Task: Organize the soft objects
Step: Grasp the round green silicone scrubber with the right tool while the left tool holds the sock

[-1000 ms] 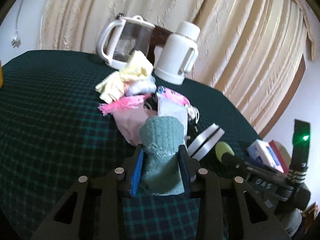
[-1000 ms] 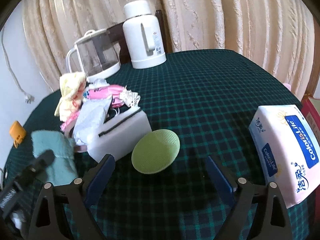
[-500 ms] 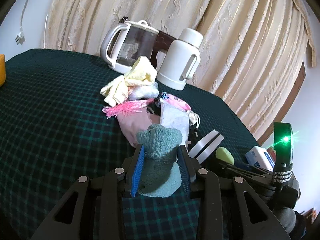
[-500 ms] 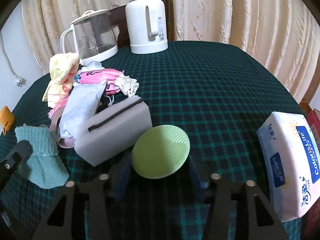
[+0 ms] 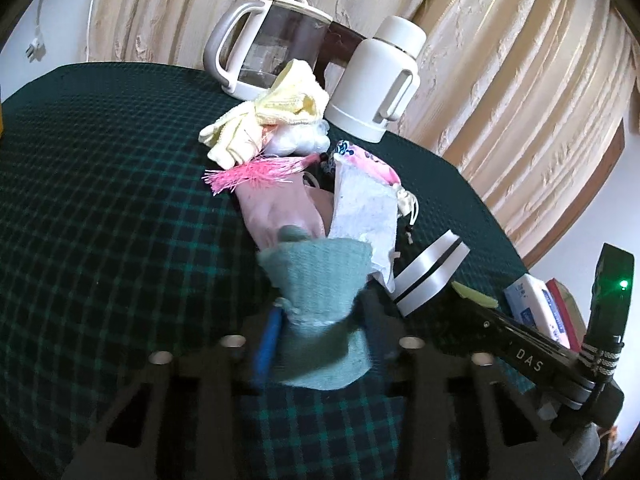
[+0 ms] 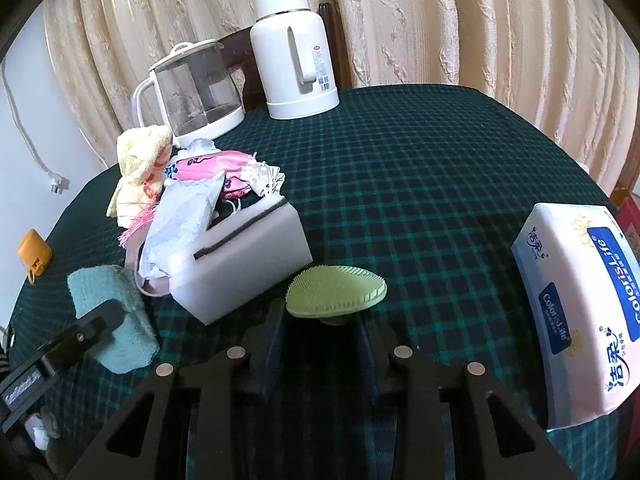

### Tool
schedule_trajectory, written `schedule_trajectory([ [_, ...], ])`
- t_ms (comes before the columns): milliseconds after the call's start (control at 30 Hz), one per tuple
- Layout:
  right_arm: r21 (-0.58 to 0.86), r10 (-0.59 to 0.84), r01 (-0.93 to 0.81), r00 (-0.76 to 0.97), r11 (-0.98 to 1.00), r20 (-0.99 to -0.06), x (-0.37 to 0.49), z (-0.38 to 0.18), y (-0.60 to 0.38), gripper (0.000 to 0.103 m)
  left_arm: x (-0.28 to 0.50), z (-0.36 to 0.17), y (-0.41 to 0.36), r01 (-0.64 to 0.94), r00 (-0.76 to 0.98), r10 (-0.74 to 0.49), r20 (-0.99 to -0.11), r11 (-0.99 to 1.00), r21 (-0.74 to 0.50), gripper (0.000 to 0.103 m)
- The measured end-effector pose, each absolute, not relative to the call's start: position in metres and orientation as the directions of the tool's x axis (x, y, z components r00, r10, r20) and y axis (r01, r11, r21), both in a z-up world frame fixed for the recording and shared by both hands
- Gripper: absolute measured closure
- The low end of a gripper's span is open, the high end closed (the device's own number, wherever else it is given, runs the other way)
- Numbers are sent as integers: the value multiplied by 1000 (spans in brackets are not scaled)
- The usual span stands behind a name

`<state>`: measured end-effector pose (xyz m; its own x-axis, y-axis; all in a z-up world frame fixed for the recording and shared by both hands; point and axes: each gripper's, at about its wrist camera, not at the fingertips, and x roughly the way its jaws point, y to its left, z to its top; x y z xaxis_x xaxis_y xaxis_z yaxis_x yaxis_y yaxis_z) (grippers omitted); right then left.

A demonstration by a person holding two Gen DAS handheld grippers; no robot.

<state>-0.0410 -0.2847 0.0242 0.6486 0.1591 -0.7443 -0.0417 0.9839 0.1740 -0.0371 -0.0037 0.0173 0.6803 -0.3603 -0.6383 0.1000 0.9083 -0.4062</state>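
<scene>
Just right of the white sponge block (image 6: 244, 258), on the checked surface (image 6: 440, 184): right tool (image 6: 320, 338) closing around a green bristled scrubber disc (image 6: 338, 290), jaws on either side of its underside stub, disc tilted and apparently lifted at 1 edge. Unclear from these views whether the pads already press on it. Risk 1: thin, rounded, flexible disc, gripped low and off-centre, so likely to pivot or squirt out forward as the jaws come together, then land bristles-down or skid against the sponge block.

Left of the sponge block: left tool (image 5: 316, 336) clamped on a teal knitted cloth (image 5: 320, 280), jaws narrowing slightly, cloth bunched and standing up between them, free end drooping toward the surface. Risk 2: loose knit could slip through a pinch on 1 fold only, or the hanging end could drag and catch the pink fringe (image 5: 256, 170) on the pile just behind the sponge block, pulling the yellow cloth (image 5: 280, 108) and crumpled white paper (image 5: 366, 208) along.

Risk 3: both tools close together beside the sponge block; a swing by either could knock the other or shove the block into the pile. Glass jug (image 6: 196, 88) and white flask (image 6: 294, 48) well behind the sponge block, so little danger there.
</scene>
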Motion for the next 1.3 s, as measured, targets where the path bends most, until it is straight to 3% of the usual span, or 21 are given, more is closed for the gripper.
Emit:
schedule_trajectory([
  [133, 171, 150, -32, 653, 985, -742, -44, 25, -288, 54, -45, 24, -2, 129, 711, -380, -592, 898, -421, 77],
  [233, 173, 149, -29, 655, 984, -741, -42, 26, -289, 33, -54, 32, 0, 150, 751, -377, -542, 897, -417, 77],
  [267, 165, 143, -29, 657, 986, -740, -42, 27, -288, 31, -55, 34, 1, 153, 758, -377, -532, 896, -416, 77],
  [500, 72, 55, 1, 627, 997, -777, -27, 22, -280, 31, -62, 43, 3, 176, 791, -379, -480, 893, -414, 77],
  [800, 167, 119, 13, 644, 986, -756, -26, 23, -292, 31, -63, 45, 1, 185, 793, -383, -474, 893, -411, 77],
  [933, 199, 136, 22, 654, 980, -744, -27, 25, -297, 22, -63, 44, 1, 189, 791, -384, -476, 893, -408, 77],
  [1133, 195, 134, 23, 648, 980, -749, -25, 23, -295, 22, -63, 44, 0, 190, 787, -385, -481, 894, -405, 77],
  [1200, 188, 127, 25, 648, 982, -751, -25, 22, -295, 27, -64, 44, 0, 190, 785, -386, -485, 895, -405, 77],
  [1267, 186, 132, 18, 640, 982, -757, -24, 20, -293, 46, -64, 44, -1, 189, 785, -386, -485, 894, -405, 77],
  [1300, 186, 135, 13, 638, 982, -758, -24, 19, -293, 48, -63, 44, -1, 190, 784, -386, -486, 894, -405, 77],
])
